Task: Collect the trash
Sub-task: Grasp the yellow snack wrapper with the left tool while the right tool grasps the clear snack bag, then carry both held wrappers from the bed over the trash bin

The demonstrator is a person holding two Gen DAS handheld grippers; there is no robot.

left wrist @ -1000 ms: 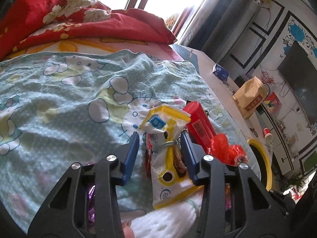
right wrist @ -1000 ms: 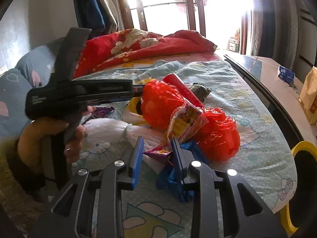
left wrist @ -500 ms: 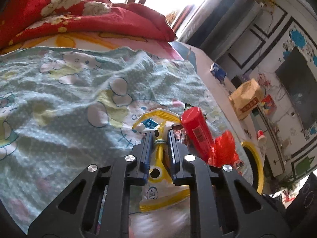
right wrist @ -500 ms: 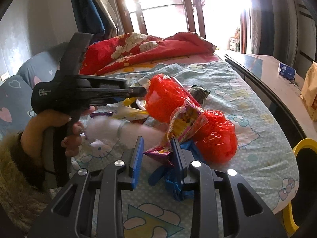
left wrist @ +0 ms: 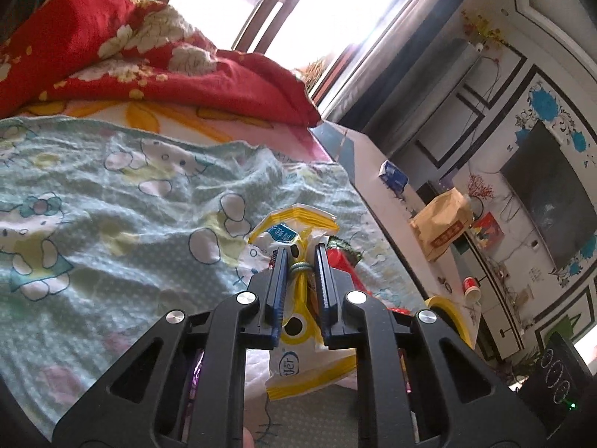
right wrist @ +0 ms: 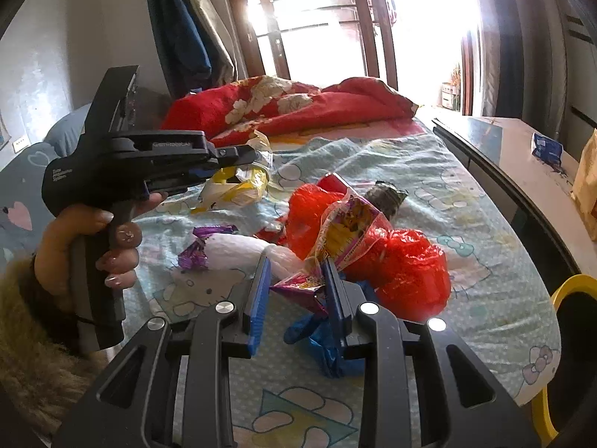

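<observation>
Left gripper (left wrist: 301, 261): jaws drawn narrow and clamped on the yellow-and-white bag (left wrist: 294, 231), which a second ago lay between spread jaws on the sheet; in the right wrist view the same bag (right wrist: 238, 186) now hangs clear of the bed, lifted toward 10 o'clock of the litter pile, so the first piece of trash is judged secured and ready to be carried to a bin. The bag is thin, glossy, crinkled film, cinched at its neck by a green elastic band (left wrist: 300, 267). Right gripper (right wrist: 294, 276): jaws part-open around the lower corner of a purple snack wrapper (right wrist: 347, 227), unchanged in spread over the last second; contact with the right finger appears likely, but a firm grip cannot be told. The wrapper is shiny foil, creased and angular. Outward from it: a crumpled blue plastic bag (right wrist: 328, 347) at 6 o'clock, a puffy translucent red plastic bag (right wrist: 406, 265) at 2 o'clock, a white padded bundle (right wrist: 238, 250) at 9 o'clock with a purple foil scrap (right wrist: 197, 246) at its end, and a dark twisted packet (right wrist: 384, 196) at 12 o'clock. All rest on a soft, rumpled, pale green cartoon-print sheet (right wrist: 466, 209). A yellow-rimmed bin (right wrist: 571, 291), at 3 o'clock beside the bed edge, is judged the likely destination. A red flowered quilt (right wrist: 291, 108) lies heaped at the far end.
</observation>
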